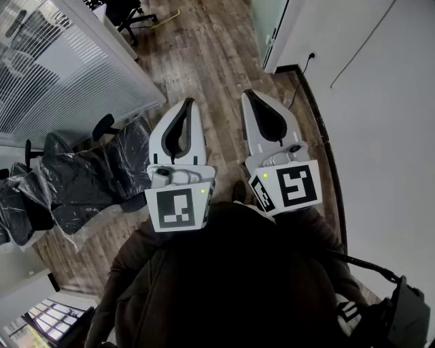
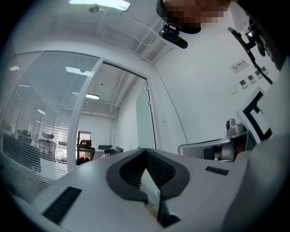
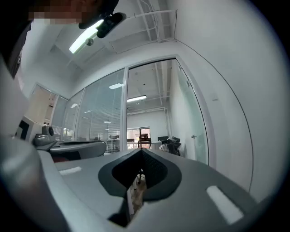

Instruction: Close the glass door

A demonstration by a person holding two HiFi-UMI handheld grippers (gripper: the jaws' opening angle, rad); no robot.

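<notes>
Glass door (image 1: pixel 269 19) stands open ahead by the right wall, well apart from both claws. Left claw (image 1: pixel 189 103) and right claw (image 1: pixel 247 94) pressed together, empty. Approach step, probably; next, reach handle (image 3: pixel 193 136).

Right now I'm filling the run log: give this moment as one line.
stage: before contact | left gripper: shut, empty | right gripper: shut, empty | glass door: open, untouched
</notes>
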